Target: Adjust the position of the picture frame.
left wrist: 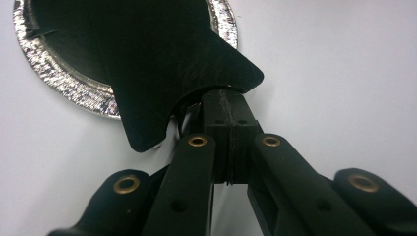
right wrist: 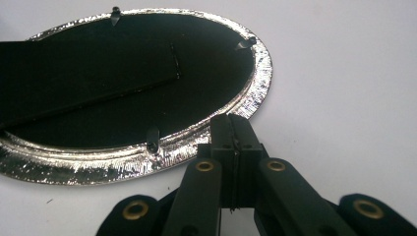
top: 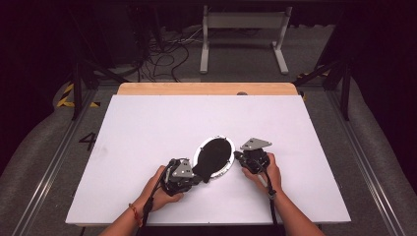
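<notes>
Two closed grippers (top: pixel 196 174) (top: pixel 239 156), one oval frame (top: pixel 213 158), apparently face-down.

Both forearms reach in from the near edge, angled slightly toward each other. The black two-jaw left gripper (top: pixel 195 172) sits low, jaws pressed together. The black two-jaw right gripper (top: pixel 239 156), grey-plated on top, has jaws closed too.

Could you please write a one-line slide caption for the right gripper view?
Shut right gripper meeting the silver rim of an oval picture frame lying face down, its black backing upward, on a white table.
</notes>
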`<control>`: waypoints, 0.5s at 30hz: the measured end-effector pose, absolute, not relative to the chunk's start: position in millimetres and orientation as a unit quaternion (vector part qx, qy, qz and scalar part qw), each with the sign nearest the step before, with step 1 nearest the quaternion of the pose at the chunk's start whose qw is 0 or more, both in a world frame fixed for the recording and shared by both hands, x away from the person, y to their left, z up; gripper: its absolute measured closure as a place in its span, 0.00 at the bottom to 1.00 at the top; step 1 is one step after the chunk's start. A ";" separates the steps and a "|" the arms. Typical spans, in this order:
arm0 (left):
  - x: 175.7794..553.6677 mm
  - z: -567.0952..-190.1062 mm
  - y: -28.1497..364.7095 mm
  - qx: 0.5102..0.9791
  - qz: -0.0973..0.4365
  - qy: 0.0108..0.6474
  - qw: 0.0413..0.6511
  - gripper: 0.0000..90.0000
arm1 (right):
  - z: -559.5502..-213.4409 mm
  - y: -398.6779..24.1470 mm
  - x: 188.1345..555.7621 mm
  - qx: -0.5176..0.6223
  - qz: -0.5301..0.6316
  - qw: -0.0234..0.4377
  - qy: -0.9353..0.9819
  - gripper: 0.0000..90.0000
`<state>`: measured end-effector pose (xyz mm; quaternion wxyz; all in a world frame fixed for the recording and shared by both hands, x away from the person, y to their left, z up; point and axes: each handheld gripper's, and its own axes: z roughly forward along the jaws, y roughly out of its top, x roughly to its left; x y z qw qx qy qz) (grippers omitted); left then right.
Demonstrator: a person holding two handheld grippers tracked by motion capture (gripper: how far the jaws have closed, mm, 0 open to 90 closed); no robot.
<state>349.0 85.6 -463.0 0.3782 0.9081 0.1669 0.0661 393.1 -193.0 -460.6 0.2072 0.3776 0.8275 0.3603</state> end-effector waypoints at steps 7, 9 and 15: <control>345.4 -460.7 73.7 0.916 0.058 0.137 0.374 0.98 | -461.0 -192.0 393.2 0.377 0.361 0.213 0.826 1.00; 345.3 -459.4 74.0 0.917 0.059 0.131 0.371 0.98 | -460.3 -193.8 391.2 0.381 0.366 0.212 0.822 1.00; 347.8 -446.9 98.0 0.905 0.070 0.146 0.392 0.99 | -454.7 -197.1 379.9 0.367 0.374 0.211 0.826 1.00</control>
